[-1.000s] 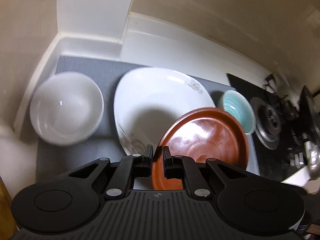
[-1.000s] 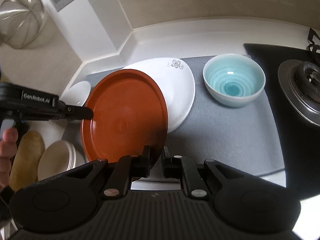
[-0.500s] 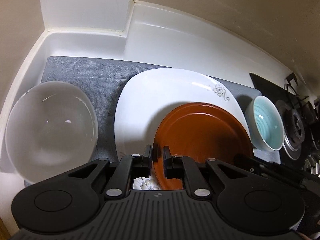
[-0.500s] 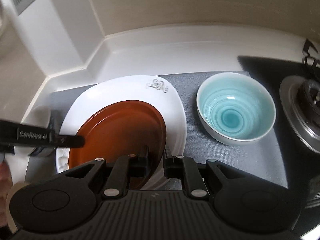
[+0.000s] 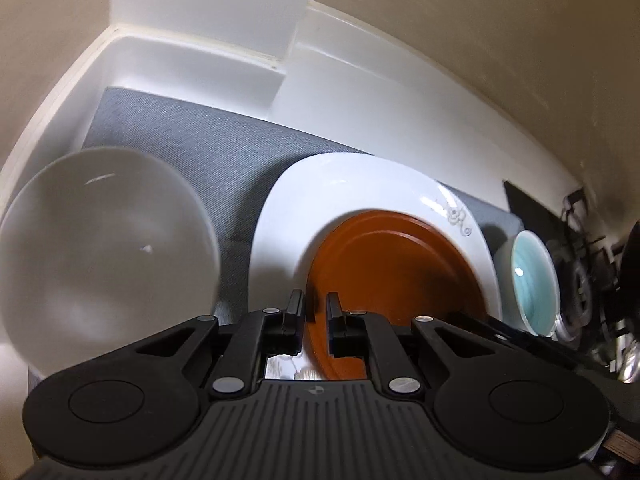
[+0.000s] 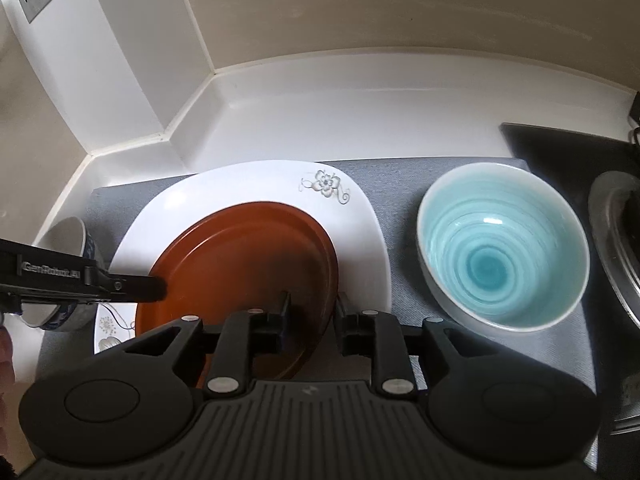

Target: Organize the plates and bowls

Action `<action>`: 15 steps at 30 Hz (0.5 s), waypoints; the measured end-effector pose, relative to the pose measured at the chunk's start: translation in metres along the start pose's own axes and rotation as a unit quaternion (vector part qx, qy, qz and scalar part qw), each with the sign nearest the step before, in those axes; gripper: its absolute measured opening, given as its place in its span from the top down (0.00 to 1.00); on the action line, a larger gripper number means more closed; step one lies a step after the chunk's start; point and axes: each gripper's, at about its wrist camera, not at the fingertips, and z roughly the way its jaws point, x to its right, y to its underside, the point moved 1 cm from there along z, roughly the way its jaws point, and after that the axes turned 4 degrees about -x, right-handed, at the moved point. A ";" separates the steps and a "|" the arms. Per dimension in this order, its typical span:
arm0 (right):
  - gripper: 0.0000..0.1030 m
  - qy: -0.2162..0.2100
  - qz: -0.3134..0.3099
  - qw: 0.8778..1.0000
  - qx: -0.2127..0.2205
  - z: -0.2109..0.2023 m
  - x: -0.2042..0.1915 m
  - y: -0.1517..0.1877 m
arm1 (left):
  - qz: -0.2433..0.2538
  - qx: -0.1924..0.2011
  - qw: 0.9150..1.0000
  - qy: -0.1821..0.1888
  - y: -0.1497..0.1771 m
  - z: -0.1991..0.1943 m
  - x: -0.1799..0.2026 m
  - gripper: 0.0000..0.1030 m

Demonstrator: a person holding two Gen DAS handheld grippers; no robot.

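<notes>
I see a white countertop (image 6: 360, 120) meeting beige walls (image 6: 400, 8) in an angled corner. A grey mat (image 5: 192, 136) covers it; a black stovetop (image 6: 568, 148) sits at the right.

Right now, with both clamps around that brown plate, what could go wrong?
The left gripper and right gripper both straddle the brown plate rim as it sits on the white plate. Releasing unevenly might make it slide or clatter. Pulling back carelessly, the left gripper could bump the white bowl, and the right gripper could bump the blue bowl.
</notes>
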 end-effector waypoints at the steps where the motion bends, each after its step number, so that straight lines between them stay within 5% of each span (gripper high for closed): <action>1: 0.74 0.004 0.000 1.000 0.005 0.000 0.000 0.000 | -0.005 0.005 1.000 0.008 0.002 -0.005 -0.003 0.89; 7: 0.60 0.003 0.009 1.000 0.022 -0.010 0.001 0.004 | -0.008 0.043 0.999 0.014 0.016 -0.054 -0.025 0.64; 10: 0.43 0.011 -0.008 0.998 0.054 -0.031 -0.006 0.005 | -0.025 0.071 0.997 0.027 0.032 -0.086 -0.049 0.52; 15: 0.30 -0.066 -0.048 0.995 0.065 -0.054 -0.033 0.002 | -0.053 0.105 0.993 -0.003 0.058 -0.116 -0.092 0.48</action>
